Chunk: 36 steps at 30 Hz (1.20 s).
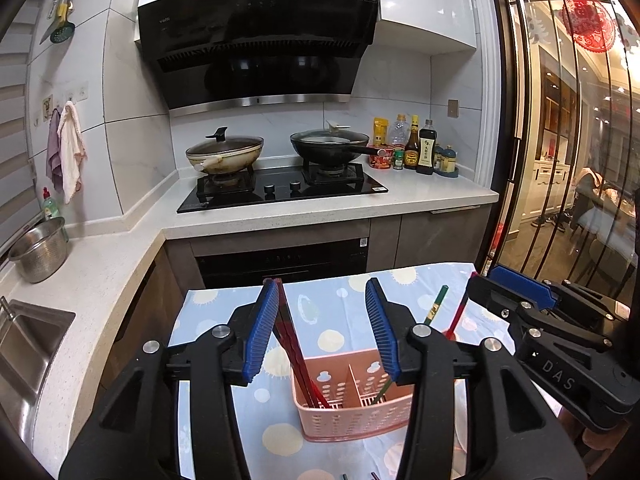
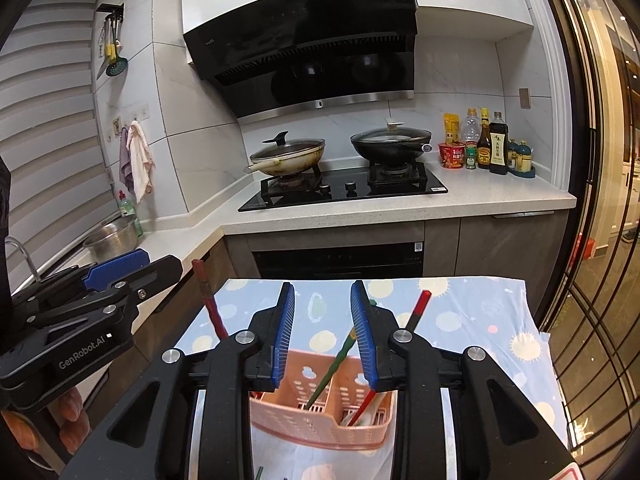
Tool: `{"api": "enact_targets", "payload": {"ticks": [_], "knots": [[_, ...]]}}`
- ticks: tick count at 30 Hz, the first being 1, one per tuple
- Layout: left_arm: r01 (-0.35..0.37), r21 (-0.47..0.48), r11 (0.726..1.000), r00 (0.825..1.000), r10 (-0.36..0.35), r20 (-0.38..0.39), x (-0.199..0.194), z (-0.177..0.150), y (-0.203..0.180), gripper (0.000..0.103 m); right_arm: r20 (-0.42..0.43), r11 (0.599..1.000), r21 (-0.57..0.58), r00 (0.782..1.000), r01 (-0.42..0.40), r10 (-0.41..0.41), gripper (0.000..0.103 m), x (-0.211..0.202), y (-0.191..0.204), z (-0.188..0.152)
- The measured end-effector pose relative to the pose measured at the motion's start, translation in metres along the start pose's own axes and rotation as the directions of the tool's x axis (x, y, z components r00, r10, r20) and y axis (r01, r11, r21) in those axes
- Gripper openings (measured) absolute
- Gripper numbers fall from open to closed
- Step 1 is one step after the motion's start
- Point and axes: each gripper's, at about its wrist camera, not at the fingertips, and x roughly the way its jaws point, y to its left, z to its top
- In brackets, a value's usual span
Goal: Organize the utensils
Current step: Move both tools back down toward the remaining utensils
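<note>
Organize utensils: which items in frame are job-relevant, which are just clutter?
Job:
pink utensil basket
dark red chopsticks
green chopstick
red chopstick

Clutter:
two lidded woks
sauce bottles
steel colander
hanging cloths

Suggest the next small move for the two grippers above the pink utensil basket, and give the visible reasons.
Probably draw both grippers back from the pink basket. The left gripper and right gripper stand open, pads gripping nothing, while the red chopsticks and green chopstick already stand in the compartments. More utensil tips peek from the near edge, likely next.
</note>
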Motion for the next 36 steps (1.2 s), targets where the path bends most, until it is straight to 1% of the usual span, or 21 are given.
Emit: {"api": "enact_targets", "payload": {"ticks": [3,7,10,12,14,19,23,26,29,32,36], "knots": [[-0.002,0.002,1.000,1.000,0.002,0.004,-0.011,-0.007,0.000,0.043,-0.005,1.000,0.001,1.000,0.002,-0.002,0.029,-0.014,-0.001,-0.008],[-0.012,0.009,1.000,1.000,0.012,0.009,-0.026,-0.019,-0.003,0.050,-0.011,1.000,-0.010,1.000,0.011,-0.011,0.029,-0.033,0.003,-0.024],[0.000,0.000,1.000,1.000,0.000,0.005,-0.039,-0.029,-0.003,0.051,-0.017,1.000,-0.019,1.000,0.013,-0.013,0.029,-0.048,0.006,-0.039],[0.002,0.001,1.000,1.000,-0.002,0.003,-0.048,-0.037,-0.005,0.053,-0.025,1.000,-0.021,1.000,0.010,-0.011,0.029,-0.057,0.008,-0.050],[0.001,0.008,1.000,1.000,-0.001,0.005,-0.057,-0.046,-0.008,0.057,-0.035,1.000,-0.022,0.999,0.007,-0.007,0.029,-0.067,0.010,-0.064],[0.013,0.003,1.000,1.000,-0.012,-0.017,-0.077,-0.079,-0.010,0.059,-0.078,0.999,-0.041,0.997,0.008,-0.011,0.029,-0.088,0.017,-0.105],[0.018,-0.012,1.000,0.998,-0.019,-0.065,-0.087,-0.117,-0.011,0.061,-0.117,0.998,-0.048,0.993,0.029,-0.034,0.029,-0.103,0.018,-0.143],[0.012,-0.020,1.000,0.993,-0.014,-0.116,-0.089,-0.147,-0.011,0.061,-0.161,1.000,-0.012,0.987,0.018,-0.020,0.029,-0.111,0.013,-0.170],[0.030,-0.041,0.999,0.983,-0.037,-0.177,-0.089,-0.178,-0.012,0.061,-0.207,1.000,0.016,0.978,0.017,-0.013,0.029,-0.117,0.010,-0.196],[0.027,-0.027,0.999,0.973,-0.033,-0.230,-0.091,-0.209,-0.017,0.061,-0.246,0.999,0.014,0.969,0.030,-0.026,0.029,-0.122,0.012,-0.222],[0.048,-0.019,0.999,0.956,-0.051,-0.287,-0.097,-0.243,-0.022,0.061,-0.291,0.999,0.018,0.956,0.046,-0.039,0.029,-0.128,0.014,-0.255]]}}
